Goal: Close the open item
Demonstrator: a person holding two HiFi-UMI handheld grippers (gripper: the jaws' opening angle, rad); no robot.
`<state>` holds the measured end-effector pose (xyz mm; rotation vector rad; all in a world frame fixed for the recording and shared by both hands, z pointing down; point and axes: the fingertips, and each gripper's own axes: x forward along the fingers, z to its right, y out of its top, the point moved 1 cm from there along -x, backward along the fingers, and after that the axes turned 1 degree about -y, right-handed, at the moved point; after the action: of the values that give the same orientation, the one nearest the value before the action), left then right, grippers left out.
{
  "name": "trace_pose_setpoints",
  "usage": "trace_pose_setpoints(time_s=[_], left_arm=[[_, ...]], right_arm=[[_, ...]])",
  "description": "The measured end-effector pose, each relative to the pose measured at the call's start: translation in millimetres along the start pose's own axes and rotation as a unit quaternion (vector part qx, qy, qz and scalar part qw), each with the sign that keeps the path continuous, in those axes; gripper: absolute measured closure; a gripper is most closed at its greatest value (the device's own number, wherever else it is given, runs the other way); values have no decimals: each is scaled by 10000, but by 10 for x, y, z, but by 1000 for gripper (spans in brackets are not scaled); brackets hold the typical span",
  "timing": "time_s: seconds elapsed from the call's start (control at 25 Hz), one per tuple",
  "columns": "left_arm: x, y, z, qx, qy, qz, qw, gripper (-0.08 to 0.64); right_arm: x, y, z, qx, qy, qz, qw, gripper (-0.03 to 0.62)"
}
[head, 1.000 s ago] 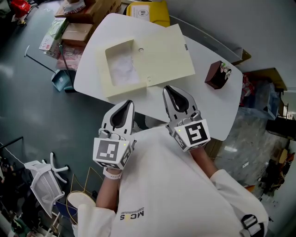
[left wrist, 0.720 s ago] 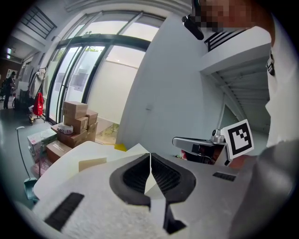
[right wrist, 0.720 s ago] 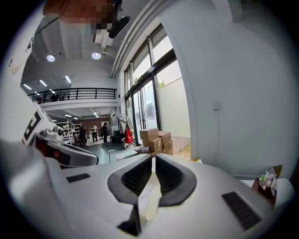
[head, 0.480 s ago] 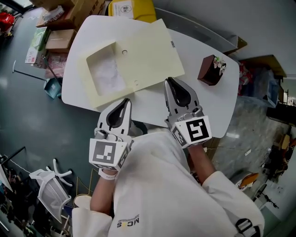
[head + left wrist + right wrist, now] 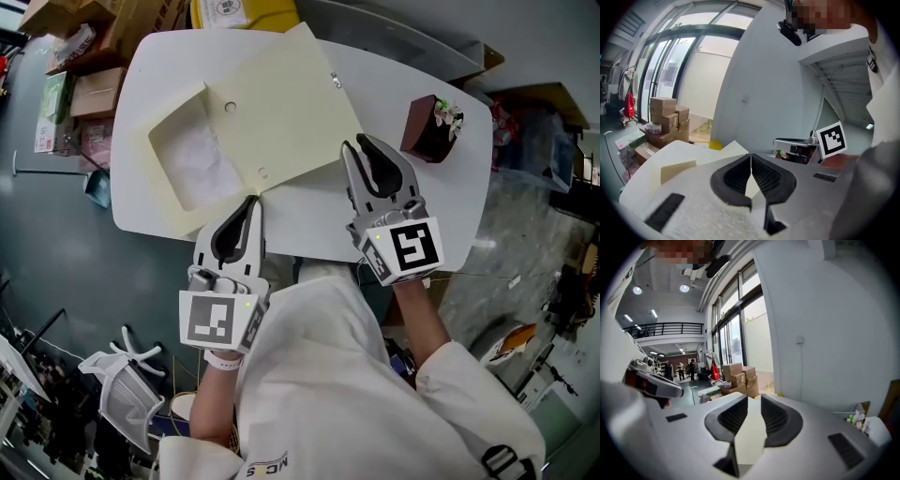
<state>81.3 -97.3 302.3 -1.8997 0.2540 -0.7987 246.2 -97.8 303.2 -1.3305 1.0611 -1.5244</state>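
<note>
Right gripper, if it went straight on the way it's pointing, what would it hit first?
The right gripper would most likely meet the cream box's open lid near its right edge, though depth is unclear. Its jaws have just been opening, with nothing held between them.

Two tongs over an open cream box [image 5: 184, 161] on a white desk [image 5: 450, 202].
The left tongs [image 5: 251, 202], jaws together, point at the box's near corner. The right tongs [image 5: 357, 143], whose jaws have just been opening with nothing between them, hover at the edge of the flat lid [image 5: 281, 103], near a brown pot [image 5: 425, 134].
</note>
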Motion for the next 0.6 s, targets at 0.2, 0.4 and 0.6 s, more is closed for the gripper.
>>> trace_pose_setpoints(time_s=[0.2, 0.4, 0.6], left_arm=[[291, -104, 33, -45, -112, -164, 9998, 531], [526, -234, 24, -63, -200, -330, 9992, 531], [723, -347, 48, -197, -324, -405, 9985, 531]], right_arm=[[186, -210, 298, 152, -183, -246, 9994, 495], [375, -524, 498, 318, -313, -537, 9976, 480], [539, -794, 666, 443, -374, -792, 9952, 456]])
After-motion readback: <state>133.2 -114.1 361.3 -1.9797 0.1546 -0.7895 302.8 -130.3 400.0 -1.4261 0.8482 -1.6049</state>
